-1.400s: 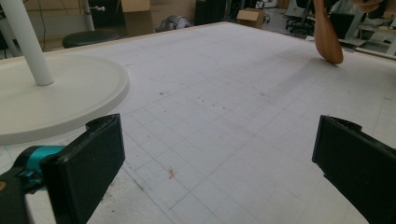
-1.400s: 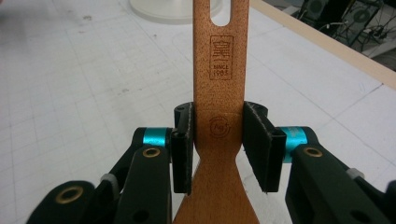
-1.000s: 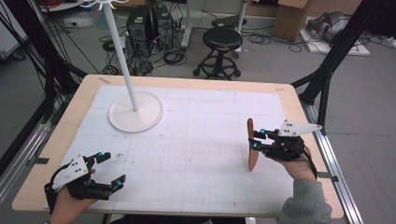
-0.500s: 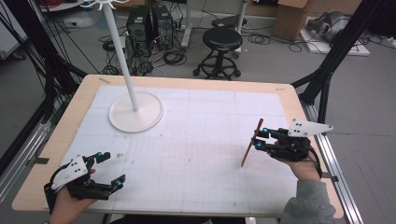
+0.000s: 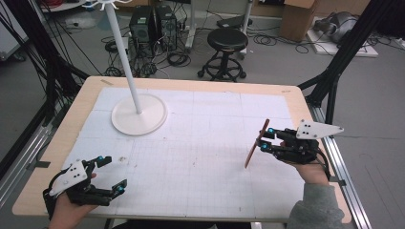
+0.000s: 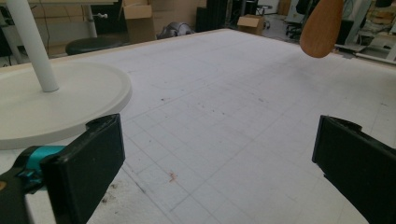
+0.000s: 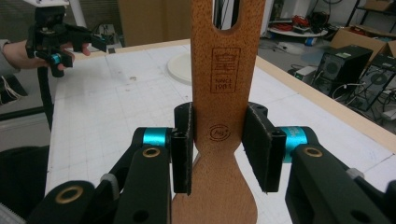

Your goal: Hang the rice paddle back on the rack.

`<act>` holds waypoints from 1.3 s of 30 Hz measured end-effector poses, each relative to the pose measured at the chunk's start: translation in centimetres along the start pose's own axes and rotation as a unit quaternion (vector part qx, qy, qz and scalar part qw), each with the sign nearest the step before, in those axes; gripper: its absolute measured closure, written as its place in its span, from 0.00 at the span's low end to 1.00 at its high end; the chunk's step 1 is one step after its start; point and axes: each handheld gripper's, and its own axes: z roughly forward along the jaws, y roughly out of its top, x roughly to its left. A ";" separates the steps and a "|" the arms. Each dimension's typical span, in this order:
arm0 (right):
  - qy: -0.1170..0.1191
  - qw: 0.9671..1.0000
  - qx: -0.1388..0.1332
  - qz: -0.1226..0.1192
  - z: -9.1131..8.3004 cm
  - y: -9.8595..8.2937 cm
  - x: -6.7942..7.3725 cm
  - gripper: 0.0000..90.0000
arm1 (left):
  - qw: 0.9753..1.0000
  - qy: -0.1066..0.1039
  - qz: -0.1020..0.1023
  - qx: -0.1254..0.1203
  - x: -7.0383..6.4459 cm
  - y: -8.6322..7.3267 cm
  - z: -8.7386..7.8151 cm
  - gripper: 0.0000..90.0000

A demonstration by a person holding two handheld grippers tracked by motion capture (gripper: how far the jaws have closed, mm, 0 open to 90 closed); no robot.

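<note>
Right gripper [image 5: 264,140] grips a wooden spatula [image 5: 256,143] at the right side of the table [image 5: 191,85], its jaws closed on the narrow neck of the tool, as the right gripper view shows, with a stamped mark just above the pads [image 7: 183,147] and a slot higher up the handle. From above, the spatula hangs tilted, its lower end near the white mat [image 5: 205,157] and its upper end leaning away from the person; whether the tip touches the mat cannot be told. Left gripper [image 5: 111,174] sits at the near left corner, jaws wide apart with nothing between them, and its own view looks across the mat between the two black pads [image 6: 91,168], with the spatula's rounded end [image 6: 322,28] high at the far right

A faint grid covers the mat, speckled with small marks, and a wooden border frames it. Farther back on the left stands a white stand [image 5: 138,114], a round base with a thin pole rising from it. Beyond the table are a black stool [image 5: 228,40], computer towers [image 5: 152,24], loose cables on the grey floor and a cardboard box [image 5: 296,21]
</note>
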 end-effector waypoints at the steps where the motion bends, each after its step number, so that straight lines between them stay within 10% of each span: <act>1: -0.004 1.000 -0.003 0.004 0.0 0.0 0.0 0.72 | 1.000 -0.001 0.001 0.000 0.0 0.0 0.0 0.03; 24: 0.005 1.000 -0.027 0.001 2.6 4.6 0.5 0.71 | 1.000 -0.012 -0.013 -0.004 0.4 0.1 1.0 0.03; 39: 0.061 0.998 -0.020 -0.014 6.6 7.8 -0.3 0.71 | 1.000 -0.016 -0.010 -0.001 0.4 0.2 1.5 0.03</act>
